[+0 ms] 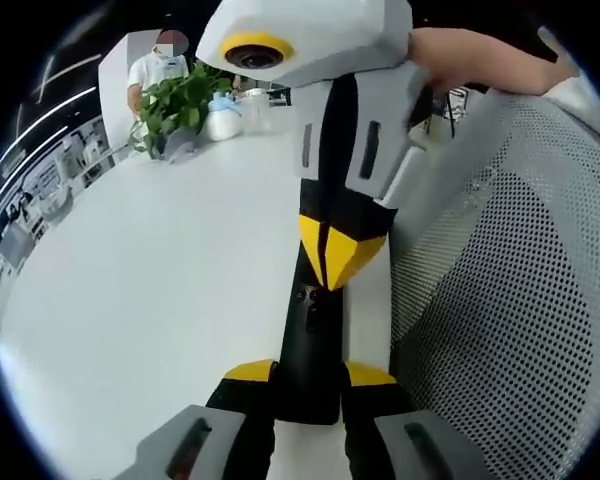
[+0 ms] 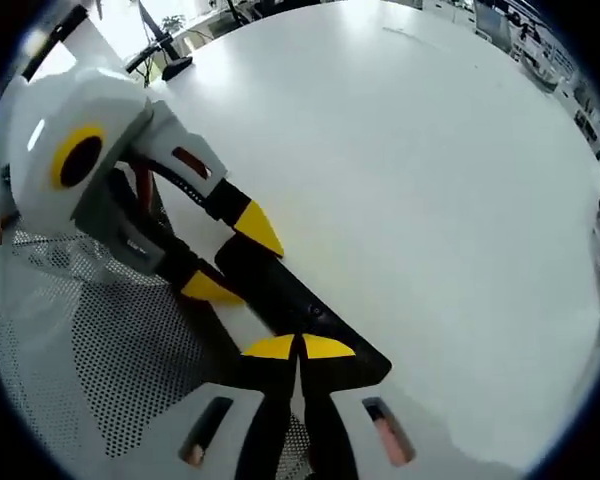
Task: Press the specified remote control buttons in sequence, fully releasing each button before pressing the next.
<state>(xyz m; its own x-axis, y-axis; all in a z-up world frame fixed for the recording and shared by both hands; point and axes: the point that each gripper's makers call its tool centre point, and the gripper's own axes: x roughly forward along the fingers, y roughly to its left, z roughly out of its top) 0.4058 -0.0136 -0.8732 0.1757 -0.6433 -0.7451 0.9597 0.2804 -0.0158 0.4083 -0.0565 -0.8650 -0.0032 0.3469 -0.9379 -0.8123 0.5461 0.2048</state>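
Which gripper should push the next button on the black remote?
Probably the right hand-held gripper: its shut yellow tips sit over the remote, near its buttons. The left hand-held gripper has a jaw on each side of the remote's end, steadying it on the table.

The remote (image 1: 310, 340) lies on the table (image 1: 160, 290) between the left gripper's (image 1: 310, 374) jaws; the right gripper (image 1: 332, 262) touches its far end.

One black remote control (image 1: 310, 345) is counted on one white counter (image 1: 160, 290), with two grippers (image 1: 310, 385) (image 2: 298, 350), one mesh chair back (image 1: 510, 300), one potted plant (image 1: 175, 105) and one person (image 1: 158, 65).
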